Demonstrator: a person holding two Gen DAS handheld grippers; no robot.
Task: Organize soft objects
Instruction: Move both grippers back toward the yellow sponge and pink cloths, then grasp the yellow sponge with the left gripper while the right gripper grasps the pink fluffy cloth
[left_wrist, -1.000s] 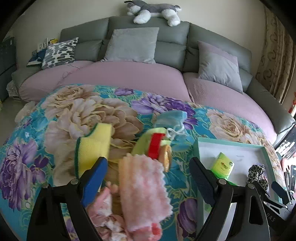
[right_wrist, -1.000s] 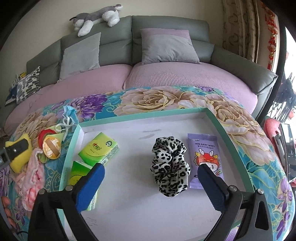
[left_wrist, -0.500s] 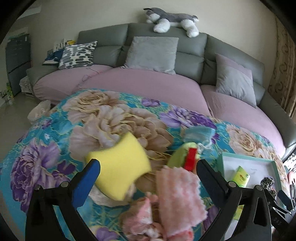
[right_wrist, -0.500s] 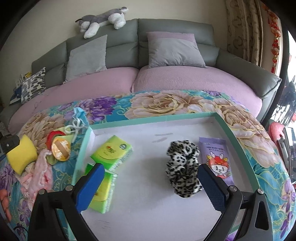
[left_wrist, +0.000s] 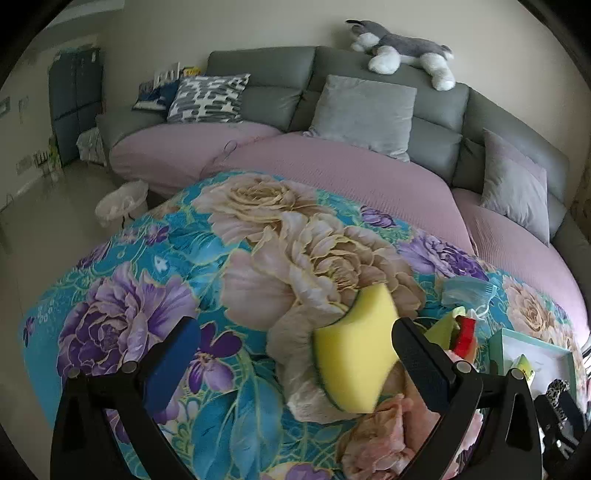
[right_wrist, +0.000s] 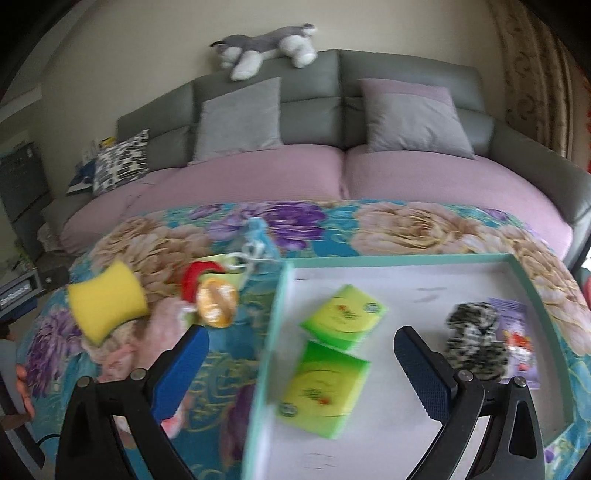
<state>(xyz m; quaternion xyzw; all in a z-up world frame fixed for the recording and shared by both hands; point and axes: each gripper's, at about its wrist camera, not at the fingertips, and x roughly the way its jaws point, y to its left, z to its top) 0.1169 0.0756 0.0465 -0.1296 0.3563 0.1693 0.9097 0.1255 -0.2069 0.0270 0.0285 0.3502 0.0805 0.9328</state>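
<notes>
- Left tongs (left_wrist: 295, 354): jaws stand wide and grip nothing. The yellow sponge (left_wrist: 354, 350) lies just inside the right-hand jaw, apparently loose on the floral cloth (left_wrist: 147, 295); whether it touches that jaw cannot be told.
- Just beyond and to the right of the left tongs: a pink fluffy cloth (left_wrist: 384, 435) sits bunched under the sponge's near edge. A red-and-yellow item (left_wrist: 461, 332) and a light blue face mask (left_wrist: 465, 291) lie farther right. Judgement: this is the unsorted heap, kept together outside the tray.
- Right tongs (right_wrist: 299, 363): jaws wide and empty, straddling the left wall of the teal-rimmed tray (right_wrist: 406, 258). Judgement: positioned over the boundary between heap and tray, likely to fetch the next item.
- Inside the tray, ahead of the right tongs: two green tissue packs (right_wrist: 343, 314) near the left wall, and a leopard-print scrunchie (right_wrist: 476, 343) just beside a purple wipes packet (right_wrist: 517, 332) at the right. Judgement: these are sorted; the task is partly done.
- Beyond the counter: a grey sofa (right_wrist: 314, 110) with cushions, and a plush husky (right_wrist: 266, 48) on its backrest. Not part of the sorting, as far as can be judged.
</notes>
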